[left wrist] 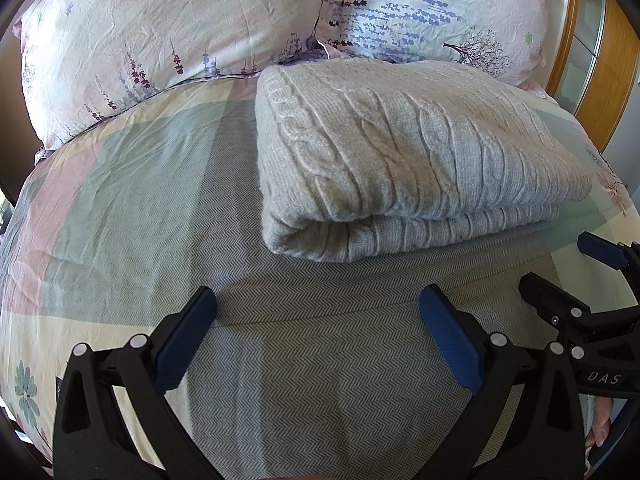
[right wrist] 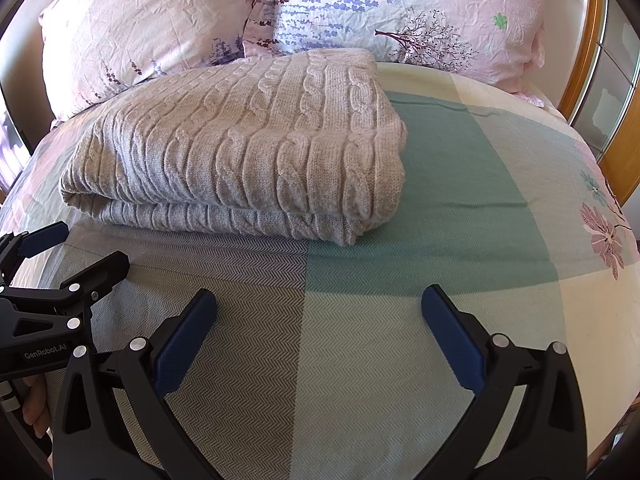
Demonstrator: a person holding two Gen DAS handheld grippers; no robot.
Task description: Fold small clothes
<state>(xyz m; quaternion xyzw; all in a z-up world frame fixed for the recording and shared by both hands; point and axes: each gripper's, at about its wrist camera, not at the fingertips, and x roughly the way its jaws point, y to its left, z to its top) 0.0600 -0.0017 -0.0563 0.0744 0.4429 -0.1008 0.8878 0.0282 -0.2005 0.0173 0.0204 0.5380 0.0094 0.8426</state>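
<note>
A grey cable-knit sweater (left wrist: 408, 156) lies folded in a thick rectangle on the bed, its folded edge toward me. It also shows in the right wrist view (right wrist: 248, 148). My left gripper (left wrist: 318, 300) is open and empty, hovering over the bedspread a little short of the sweater's near edge. My right gripper (right wrist: 320, 300) is open and empty, short of the sweater and off its right corner. Each gripper shows at the edge of the other's view: the right gripper (left wrist: 560, 264) and the left gripper (right wrist: 76, 248).
The bedspread (right wrist: 440, 208) is patchwork green, grey, cream and pink. Two floral pillows (left wrist: 152, 40) (right wrist: 420, 12) lean behind the sweater. A wooden bed frame (right wrist: 580, 60) runs along the right side.
</note>
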